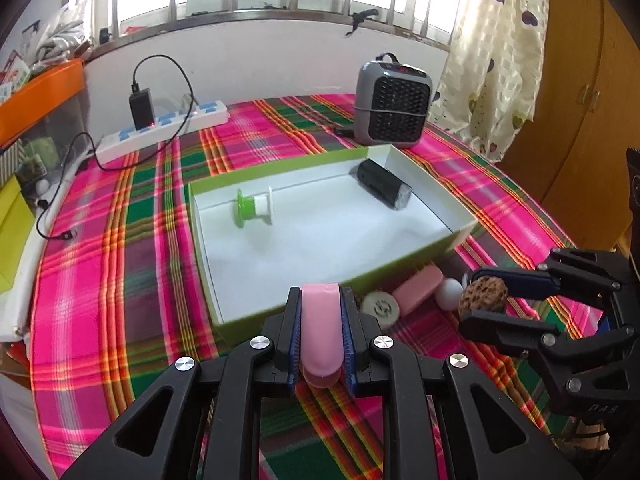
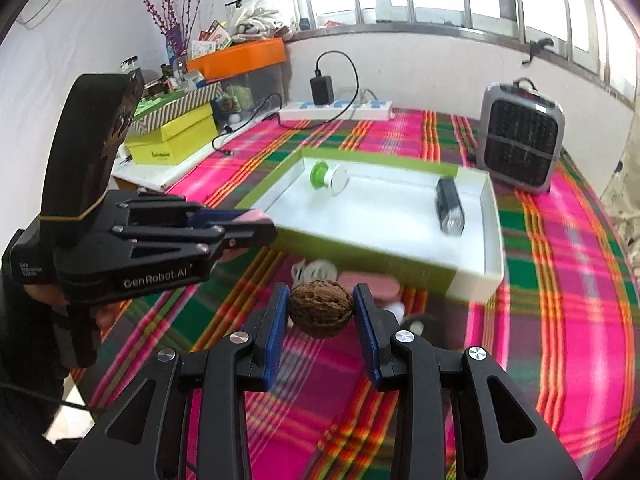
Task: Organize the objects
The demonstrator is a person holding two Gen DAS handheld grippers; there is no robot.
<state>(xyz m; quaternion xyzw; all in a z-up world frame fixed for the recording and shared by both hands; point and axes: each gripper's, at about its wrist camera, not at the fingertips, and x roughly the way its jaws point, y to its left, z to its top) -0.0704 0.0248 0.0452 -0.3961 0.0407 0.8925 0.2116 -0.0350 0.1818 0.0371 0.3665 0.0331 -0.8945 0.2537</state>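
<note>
My left gripper (image 1: 321, 294) is shut on a flat pink piece (image 1: 321, 332), held just above the near wall of the green box (image 1: 320, 156). My right gripper (image 2: 321, 294) is shut on a brown wrinkled walnut (image 2: 321, 310), in front of the box's near right corner; in the left wrist view the walnut (image 1: 483, 294) shows between its fingers. Inside the white-lined box lie a green and white spool (image 1: 253, 209) and a black cylinder (image 1: 384, 185). On the cloth by the box's front wall lie a pink block (image 1: 418, 290), a white ball (image 1: 449, 294) and a pale round disc (image 1: 381, 307).
A grey fan heater (image 1: 394, 105) stands behind the box. A white power strip (image 1: 160, 132) with a black charger and cables lies at the back left. Yellow and orange boxes (image 2: 174, 142) crowd the left side. A checked cloth (image 1: 120, 280) covers the table.
</note>
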